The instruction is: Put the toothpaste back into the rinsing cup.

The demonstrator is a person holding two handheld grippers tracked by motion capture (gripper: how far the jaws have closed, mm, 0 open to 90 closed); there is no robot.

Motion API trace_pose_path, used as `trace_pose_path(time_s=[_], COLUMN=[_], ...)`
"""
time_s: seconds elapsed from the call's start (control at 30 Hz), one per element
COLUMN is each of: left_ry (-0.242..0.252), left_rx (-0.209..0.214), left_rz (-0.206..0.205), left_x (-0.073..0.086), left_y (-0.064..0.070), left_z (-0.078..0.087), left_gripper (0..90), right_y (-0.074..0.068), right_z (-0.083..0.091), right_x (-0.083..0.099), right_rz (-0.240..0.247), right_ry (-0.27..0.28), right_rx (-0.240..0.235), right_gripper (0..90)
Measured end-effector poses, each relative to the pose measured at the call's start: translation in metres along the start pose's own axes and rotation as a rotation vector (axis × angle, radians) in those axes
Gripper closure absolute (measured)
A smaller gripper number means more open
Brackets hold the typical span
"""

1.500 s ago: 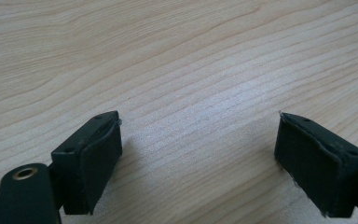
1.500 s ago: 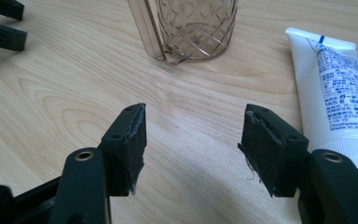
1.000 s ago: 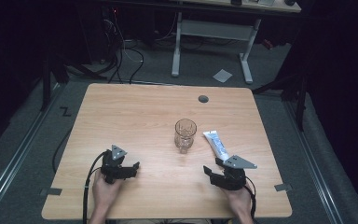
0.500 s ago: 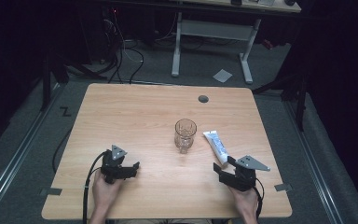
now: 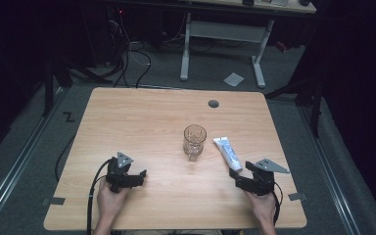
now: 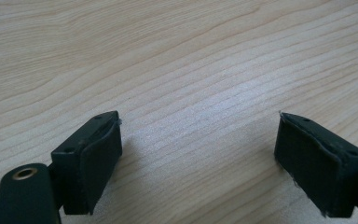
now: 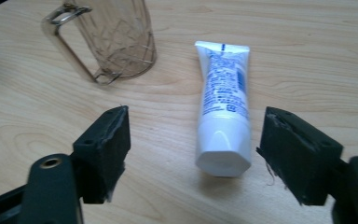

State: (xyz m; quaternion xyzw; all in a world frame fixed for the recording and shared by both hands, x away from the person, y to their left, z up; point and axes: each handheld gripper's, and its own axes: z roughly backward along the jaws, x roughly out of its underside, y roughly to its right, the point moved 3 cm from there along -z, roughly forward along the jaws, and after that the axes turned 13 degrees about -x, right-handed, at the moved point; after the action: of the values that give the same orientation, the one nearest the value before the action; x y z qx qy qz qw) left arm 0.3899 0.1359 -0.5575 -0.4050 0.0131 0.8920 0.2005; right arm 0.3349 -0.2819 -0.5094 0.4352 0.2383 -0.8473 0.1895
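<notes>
Your right gripper [image 7: 193, 158] stands spread wide around the cap end of the tube [image 7: 223, 107] lying flat on the table [image 5: 142, 117] beside the glass mug [image 5: 195, 141], so closing off-centre could squirt it sideways into the mug.

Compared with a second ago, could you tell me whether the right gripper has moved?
Yes. The right gripper has shifted rightward, away from the glass mug, and now sits at the cap end of the toothpaste tube.
</notes>
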Motion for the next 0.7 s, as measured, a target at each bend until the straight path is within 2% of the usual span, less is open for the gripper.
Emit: trace_pose_path(time_s=[0.03,0.13,0.3,0.4,0.5,0.7], left_ry=[0.0,0.0,0.0,0.001,0.001,0.001], left_rx=[0.0,0.0,0.0,-0.001,-0.001,-0.001], left_rz=[0.0,0.0,0.0,0.001,0.0,0.001], left_x=[0.0,0.0,0.0,0.0,0.0,0.0], left_y=[0.0,0.0,0.0,0.0,0.0,0.0], left_z=[0.0,0.0,0.0,0.0,0.0,0.0], left_gripper=[15.2,15.2,15.2,15.1,15.2,15.2], right_y=[0.002,0.005,0.01,0.014,0.013,0.013], right_z=[0.0,-0.001,-0.001,-0.002,0.0,-0.001], right_x=[0.0,-0.003,-0.009,-0.013,-0.017,-0.023], right_rz=[-0.001,-0.008,-0.005,-0.006,0.013,0.022], right_ry=[0.0,0.004,0.006,0.007,0.015,0.004], right_rx=[0.012,0.008,0.022,0.031,0.051,0.053], right_gripper=[22.3,20.0,19.2,24.7,29.9,33.1])
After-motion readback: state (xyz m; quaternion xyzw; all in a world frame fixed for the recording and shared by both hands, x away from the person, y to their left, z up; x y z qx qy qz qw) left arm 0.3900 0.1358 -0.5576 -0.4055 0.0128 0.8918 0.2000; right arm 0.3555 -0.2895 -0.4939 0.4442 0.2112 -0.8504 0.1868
